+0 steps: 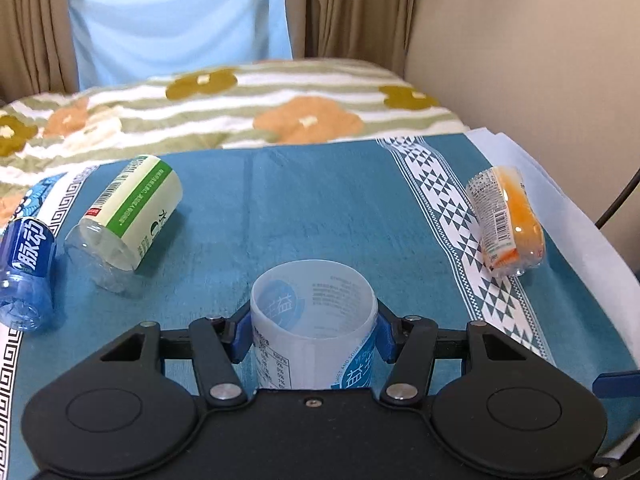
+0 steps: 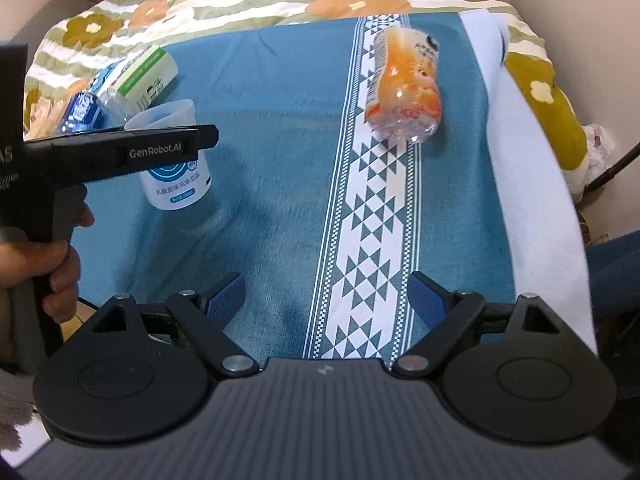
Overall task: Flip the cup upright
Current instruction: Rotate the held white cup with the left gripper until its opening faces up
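A white cup with a blue label (image 1: 314, 320) stands upright, mouth up, between the blue pads of my left gripper (image 1: 314, 330), which is shut on its sides. In the right wrist view the same cup (image 2: 176, 184) rests on the blue cloth with the left gripper (image 2: 168, 144) across its upper part. My right gripper (image 2: 326, 298) is open and empty, low over the cloth near its front edge, apart from the cup.
On the blue patterned cloth (image 1: 320, 200) lie a cut green-labelled bottle (image 1: 128, 212), a blue bottle (image 1: 26, 268) at the left edge, and an orange-labelled bottle (image 1: 506, 220) (image 2: 404, 88) on the right. A flowered blanket (image 1: 240, 104) lies behind.
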`<move>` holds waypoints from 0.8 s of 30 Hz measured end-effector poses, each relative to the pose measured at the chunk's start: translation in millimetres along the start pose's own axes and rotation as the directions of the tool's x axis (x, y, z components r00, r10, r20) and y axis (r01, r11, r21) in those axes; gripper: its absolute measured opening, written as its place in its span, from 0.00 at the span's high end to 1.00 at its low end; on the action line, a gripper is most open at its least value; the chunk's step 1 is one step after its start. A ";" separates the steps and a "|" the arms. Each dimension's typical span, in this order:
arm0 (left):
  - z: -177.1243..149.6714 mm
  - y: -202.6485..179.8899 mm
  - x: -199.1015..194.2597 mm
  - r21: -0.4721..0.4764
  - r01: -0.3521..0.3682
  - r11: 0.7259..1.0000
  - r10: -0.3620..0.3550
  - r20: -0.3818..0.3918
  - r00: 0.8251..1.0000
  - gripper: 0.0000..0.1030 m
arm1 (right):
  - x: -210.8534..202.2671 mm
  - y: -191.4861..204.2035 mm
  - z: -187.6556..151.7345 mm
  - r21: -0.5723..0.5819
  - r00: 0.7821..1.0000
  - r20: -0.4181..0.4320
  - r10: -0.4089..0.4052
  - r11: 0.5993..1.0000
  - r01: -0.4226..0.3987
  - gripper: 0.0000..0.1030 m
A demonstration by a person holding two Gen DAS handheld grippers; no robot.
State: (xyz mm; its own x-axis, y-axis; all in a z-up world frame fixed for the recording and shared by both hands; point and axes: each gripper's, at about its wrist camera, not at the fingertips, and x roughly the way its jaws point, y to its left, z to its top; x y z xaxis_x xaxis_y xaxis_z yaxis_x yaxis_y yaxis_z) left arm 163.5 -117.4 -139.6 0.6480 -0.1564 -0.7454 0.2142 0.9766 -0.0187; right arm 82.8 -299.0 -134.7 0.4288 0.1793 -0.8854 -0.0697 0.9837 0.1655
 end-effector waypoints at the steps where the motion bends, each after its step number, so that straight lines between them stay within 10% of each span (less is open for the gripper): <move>1: -3.4 -1.4 -0.4 0.003 -0.002 1.000 0.002 0.019 1.000 0.40 | 2.3 1.1 -1.0 -0.005 1.000 -0.002 -0.001 1.000 0.001 0.00; 21: -24.3 -10.9 -7.2 0.082 -0.031 0.996 0.027 0.050 0.998 0.36 | 13.1 6.1 -10.9 -0.026 0.999 -0.032 -0.010 1.000 0.009 0.00; 24: -23.0 -10.5 -6.9 0.077 -0.036 0.996 0.033 0.045 0.998 0.24 | 11.9 6.0 -11.6 -0.025 0.999 -0.032 -0.013 1.000 0.012 0.00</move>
State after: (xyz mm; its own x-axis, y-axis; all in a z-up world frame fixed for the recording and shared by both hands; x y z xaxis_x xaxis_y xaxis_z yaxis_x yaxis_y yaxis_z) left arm 139.9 -123.2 -149.5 0.6869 -0.1307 -0.7149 0.2459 0.9675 0.0594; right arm 77.0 -290.9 -149.3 0.4008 0.1668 -0.9008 -0.0874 0.9858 0.1437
